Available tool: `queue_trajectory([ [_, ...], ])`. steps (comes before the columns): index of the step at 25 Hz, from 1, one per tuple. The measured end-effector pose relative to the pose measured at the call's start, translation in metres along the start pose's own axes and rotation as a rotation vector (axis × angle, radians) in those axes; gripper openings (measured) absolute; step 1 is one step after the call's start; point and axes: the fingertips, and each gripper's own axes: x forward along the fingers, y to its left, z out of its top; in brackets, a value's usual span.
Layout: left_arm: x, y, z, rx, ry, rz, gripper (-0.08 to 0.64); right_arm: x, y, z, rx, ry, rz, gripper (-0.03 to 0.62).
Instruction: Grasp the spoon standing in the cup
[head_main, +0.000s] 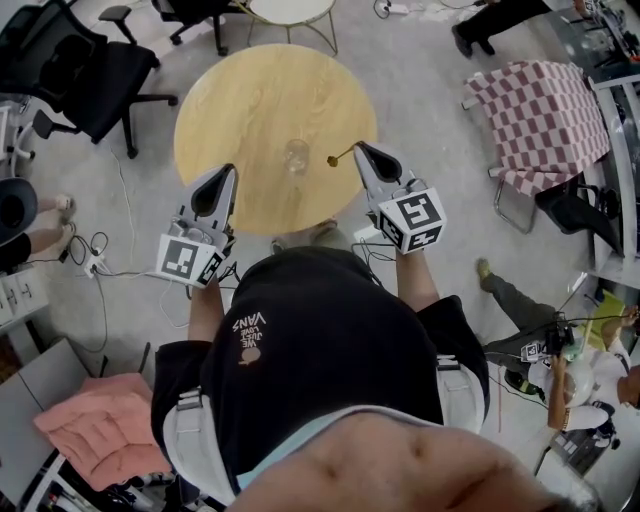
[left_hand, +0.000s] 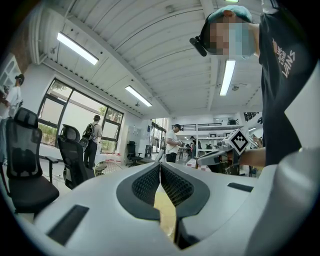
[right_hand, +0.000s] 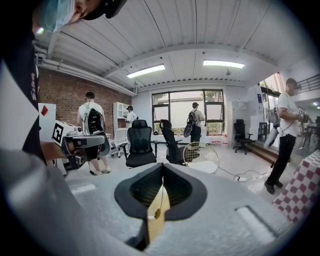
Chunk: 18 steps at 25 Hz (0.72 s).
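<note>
A clear glass cup (head_main: 296, 157) stands near the middle of the round wooden table (head_main: 250, 95). The small brass-coloured spoon (head_main: 340, 157) is outside the cup, held roughly level just to its right. My right gripper (head_main: 358, 147) is shut on the handle end. In the right gripper view the thin spoon (right_hand: 157, 214) hangs between the closed pads of my right gripper (right_hand: 162, 167). My left gripper (head_main: 230, 170) hovers over the table's near left edge, left of the cup. In the left gripper view my left gripper (left_hand: 160, 164) is shut with nothing in it.
Black office chairs (head_main: 90, 70) stand left of the table and a checkered chair (head_main: 550, 105) to the right. A small round table (head_main: 290, 10) is beyond. A pink-cushioned seat (head_main: 90, 425) is at lower left. People stand around the room.
</note>
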Motion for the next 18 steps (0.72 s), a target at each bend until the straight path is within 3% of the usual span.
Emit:
queue_trajectory([
  [18,-0.0090,0.0037,-0.0010,-0.004,0.005,-0.006,0.000,0.0042,0.0092,0.0020,-0.005,0.005,0.002,0.002],
])
